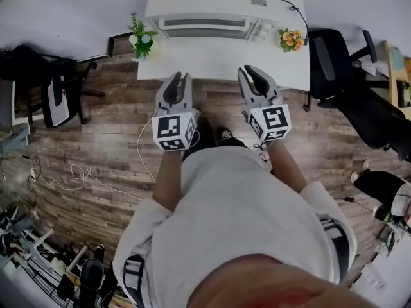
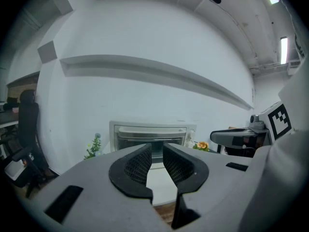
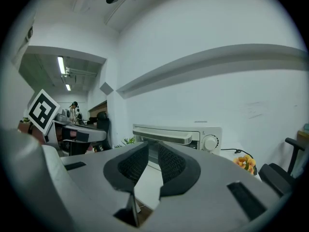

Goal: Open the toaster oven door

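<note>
Slightly parted and empty, the left tongs (image 1: 180,77) and right tongs (image 1: 252,70) face the closed toaster oven (image 1: 209,18) at upper centre; a square grip on its handle (image 3: 166,136) should come first.

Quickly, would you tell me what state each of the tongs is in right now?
Left tongs: slightly open, empty.
Right tongs: slightly open, empty.

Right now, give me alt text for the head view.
A white toaster oven, door closed, sits at the back of a white table between a small plant and orange flowers. The left tongs and right tongs hover at the table's near edge, both slightly open and empty.
</note>
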Action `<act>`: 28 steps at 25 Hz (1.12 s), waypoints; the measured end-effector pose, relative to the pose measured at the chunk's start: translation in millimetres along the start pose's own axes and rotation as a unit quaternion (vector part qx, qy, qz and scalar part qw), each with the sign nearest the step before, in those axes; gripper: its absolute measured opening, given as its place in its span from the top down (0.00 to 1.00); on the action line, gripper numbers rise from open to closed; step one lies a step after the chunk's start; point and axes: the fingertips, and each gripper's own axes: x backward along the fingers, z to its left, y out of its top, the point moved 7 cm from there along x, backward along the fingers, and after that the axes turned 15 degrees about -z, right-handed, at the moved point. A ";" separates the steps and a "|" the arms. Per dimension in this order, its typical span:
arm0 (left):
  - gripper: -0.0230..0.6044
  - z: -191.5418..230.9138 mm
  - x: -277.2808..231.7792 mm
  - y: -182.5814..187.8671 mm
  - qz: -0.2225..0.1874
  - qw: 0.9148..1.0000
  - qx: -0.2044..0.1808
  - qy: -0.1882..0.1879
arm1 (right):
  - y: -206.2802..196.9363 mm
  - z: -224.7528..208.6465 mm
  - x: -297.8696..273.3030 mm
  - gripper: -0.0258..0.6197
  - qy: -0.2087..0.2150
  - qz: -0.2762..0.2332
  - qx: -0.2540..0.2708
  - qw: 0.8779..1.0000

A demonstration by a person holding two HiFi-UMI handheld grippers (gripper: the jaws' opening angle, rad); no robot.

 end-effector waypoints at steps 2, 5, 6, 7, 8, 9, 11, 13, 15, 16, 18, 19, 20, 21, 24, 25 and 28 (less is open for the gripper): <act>0.86 11.4 -15.5 0.5 0.004 1.000 -0.003 -0.012 | -0.6 -3.3 -13.7 0.87 -0.012 0.002 0.002 1.000; 0.85 30.1 -36.0 -0.7 0.012 1.000 0.002 -0.024 | -2.0 -9.1 -32.8 0.87 -0.031 0.006 0.003 0.999; 0.85 36.8 -42.6 -0.7 0.013 1.000 0.006 -0.026 | -2.4 -10.3 -38.3 0.87 -0.037 0.008 0.004 0.999; 0.85 43.6 -49.0 -0.1 0.013 1.000 0.008 -0.027 | -2.9 -11.2 -43.4 0.87 -0.042 0.011 0.006 0.999; 0.85 50.1 -55.3 0.8 0.012 0.999 0.009 -0.029 | -3.5 -11.8 -48.1 0.86 -0.046 0.013 0.007 0.999; 0.85 56.2 -61.4 1.7 0.012 0.999 0.009 -0.030 | -4.3 -12.5 -52.3 0.86 -0.051 0.015 0.007 0.999; 0.85 66.7 -72.4 3.5 0.013 0.999 0.006 -0.034 | -5.6 -14.7 -59.4 0.86 -0.063 0.019 0.007 0.998; 0.85 76.4 -82.0 4.7 0.016 0.999 0.006 -0.033 | -5.5 -17.9 -66.1 0.86 -0.075 0.021 0.008 0.997; 0.85 86.5 -90.6 5.5 0.020 0.999 0.008 -0.030 | -4.3 -22.3 -73.3 0.86 -0.087 0.022 0.011 0.996; 0.84 91.4 -94.8 6.2 0.021 0.999 0.011 -0.028 | -3.3 -25.1 -76.9 0.86 -0.093 0.023 0.012 0.995; 0.83 100.5 -103.3 8.5 0.022 0.999 0.015 -0.028 | -0.6 -31.6 -84.0 0.85 -0.106 0.023 0.014 0.994; 0.82 104.6 -107.6 9.6 0.023 0.999 0.017 -0.029 | 0.7 -35.1 -87.2 0.85 -0.112 0.023 0.015 0.993; 0.81 108.3 -111.9 10.1 0.025 0.999 0.017 -0.030 | 1.7 -38.7 -90.4 0.85 -0.118 0.024 0.016 0.993; 0.80 111.9 -116.2 10.2 0.028 0.999 0.017 -0.030 | 2.3 -42.2 -93.4 0.85 -0.124 0.024 0.016 0.992; 0.78 122.4 -129.3 10.6 0.033 0.999 0.020 -0.025 | 1.7 -53.2 -103.8 0.84 -0.139 0.027 0.008 0.990; 0.78 125.5 -133.8 11.1 0.033 0.999 0.023 -0.023 | 1.2 -57.1 -107.6 0.84 -0.144 0.028 0.005 0.989; 0.78 132.7 -146.2 10.9 0.038 0.999 0.031 -0.022 | -1.9 -66.7 -118.1 0.83 -0.160 0.036 -0.006 0.986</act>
